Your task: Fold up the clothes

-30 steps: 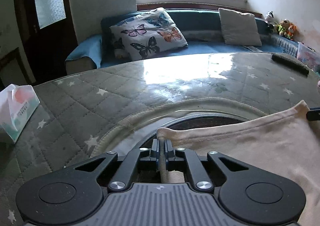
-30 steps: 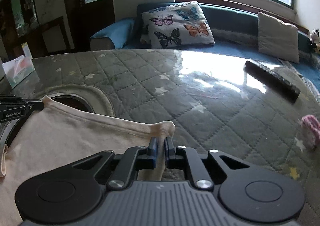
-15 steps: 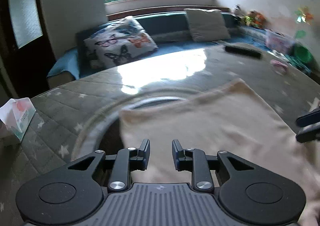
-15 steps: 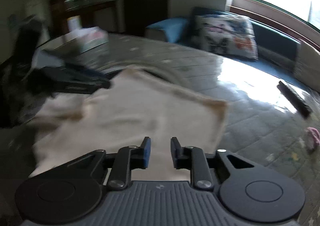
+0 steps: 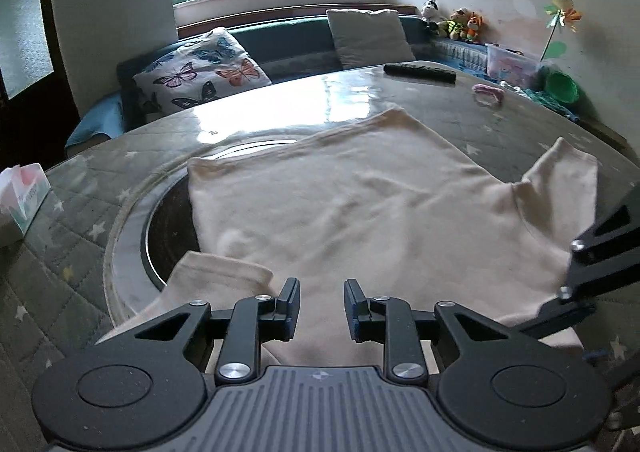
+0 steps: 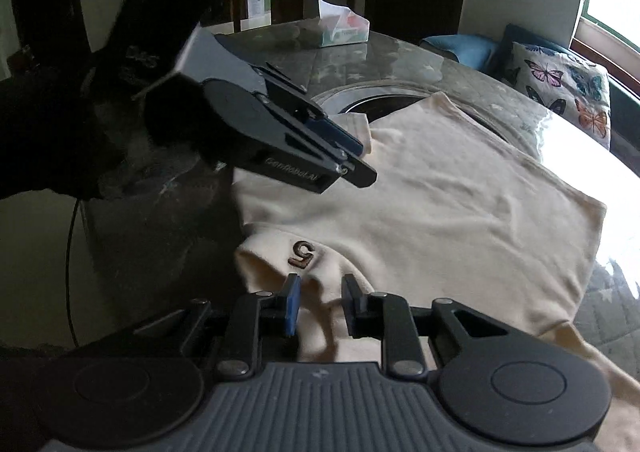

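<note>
Table: quilted, glass-topped, round hob set in it.
Left gripper: jaws apart, empty, over shirt's near edge.
Shirt: cream, spread flat, partly covering hob.
Right gripper: jaws apart, empty.
Risk: pinching one layer could drag the shirt askew.

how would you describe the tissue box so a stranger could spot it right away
Start from the round quilted table where the cream shirt lies spread. The tissue box stands near the table's edge, apart from the shirt. It alone is boxy: white and teal, with a tissue poking from its top.
</note>
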Tool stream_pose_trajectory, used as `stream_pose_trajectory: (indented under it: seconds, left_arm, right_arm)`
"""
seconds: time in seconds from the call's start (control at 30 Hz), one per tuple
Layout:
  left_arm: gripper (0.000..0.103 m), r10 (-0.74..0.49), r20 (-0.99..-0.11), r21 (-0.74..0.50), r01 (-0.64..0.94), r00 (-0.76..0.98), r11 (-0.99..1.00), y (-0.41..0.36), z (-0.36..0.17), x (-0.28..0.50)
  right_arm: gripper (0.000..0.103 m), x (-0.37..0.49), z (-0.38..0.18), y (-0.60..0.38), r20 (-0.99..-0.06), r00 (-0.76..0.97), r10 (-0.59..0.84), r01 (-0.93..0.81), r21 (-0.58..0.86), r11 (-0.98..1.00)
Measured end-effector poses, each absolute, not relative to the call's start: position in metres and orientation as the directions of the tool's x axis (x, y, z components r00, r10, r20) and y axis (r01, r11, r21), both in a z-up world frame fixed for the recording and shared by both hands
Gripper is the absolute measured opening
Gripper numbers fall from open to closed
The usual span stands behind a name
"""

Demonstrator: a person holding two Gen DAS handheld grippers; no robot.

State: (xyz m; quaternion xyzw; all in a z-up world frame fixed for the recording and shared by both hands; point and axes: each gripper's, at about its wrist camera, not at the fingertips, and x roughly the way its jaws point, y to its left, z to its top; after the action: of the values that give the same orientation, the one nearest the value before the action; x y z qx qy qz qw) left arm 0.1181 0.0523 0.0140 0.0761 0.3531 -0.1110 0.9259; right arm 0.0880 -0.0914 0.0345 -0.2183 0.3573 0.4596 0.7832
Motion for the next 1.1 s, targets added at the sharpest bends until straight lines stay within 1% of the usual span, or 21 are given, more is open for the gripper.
stream_pose_trajectory:
  seconds: [0.03,0.07,0.1,0.2,0.23,0.43,0.67,0.8,0.9,0.97,1.1]
  left_arm:
    - [0.027,-0.152,-0.671,0.063,0.26,0.726,0.964,0.052,0.013,0.117]
    - [0.027,-0.149,-0.672,0.065,0.259,0.725,0.964,0.051,0.011,0.116]
    - [0.027,-0.145,-0.673,0.067,0.256,0.725,0.964,0.051,0.009,0.116]
    - [0.027,-0.137,-0.68,0.062,0.242,0.721,0.968,0.055,0.005,0.117]
    - [0.027,-0.136,-0.679,0.06,0.24,0.721,0.969,0.055,0.004,0.117]
    - [0.027,-0.135,-0.669,0.067,0.24,0.731,0.968,0.054,0.009,0.113]
    - [0.027,-0.186,-0.646,0.073,0.303,0.741,0.95,0.035,0.014,0.103]
    - [0.029,-0.205,-0.651,0.114,0.361,0.731,0.926,0.02,0.007,0.092]
    - [0.032,-0.202,-0.652,0.157,0.391,0.731,0.907,0.011,0.002,0.084]
    - [0.033,-0.196,-0.643,0.181,0.395,0.741,0.901,0.008,0.003,0.081]
    - [0.037,-0.215,-0.616,0.154,0.383,0.758,0.911,0.008,0.013,0.085]
  right_arm:
    - [0.01,0.086,0.034,-0.091,-0.76,0.328,0.561,-0.873,-0.018,0.487]
    - [0.006,0.085,0.033,-0.091,-0.759,0.334,0.559,-0.871,-0.022,0.492]
    - [0.004,0.083,0.033,-0.091,-0.758,0.34,0.556,-0.868,-0.025,0.496]
    - [0.002,0.083,0.032,-0.095,-0.754,0.351,0.555,-0.856,-0.019,0.516]
    - [0.0,0.084,0.033,-0.098,-0.752,0.354,0.556,-0.852,-0.014,0.524]
    - [0.003,0.087,0.034,-0.111,-0.742,0.372,0.558,-0.824,0.013,0.567]
    - [0.006,0.091,0.035,-0.126,-0.73,0.393,0.559,-0.788,0.046,0.614]
    - [0.006,0.089,0.036,-0.135,-0.724,0.4,0.562,-0.771,0.065,0.633]
    - [0.011,0.083,0.036,-0.142,-0.72,0.397,0.569,-0.769,0.077,0.634]
    - [0.011,0.078,0.036,-0.147,-0.717,0.395,0.574,-0.768,0.086,0.635]
    - [0.012,0.074,0.039,-0.162,-0.702,0.415,0.579,-0.743,0.106,0.661]
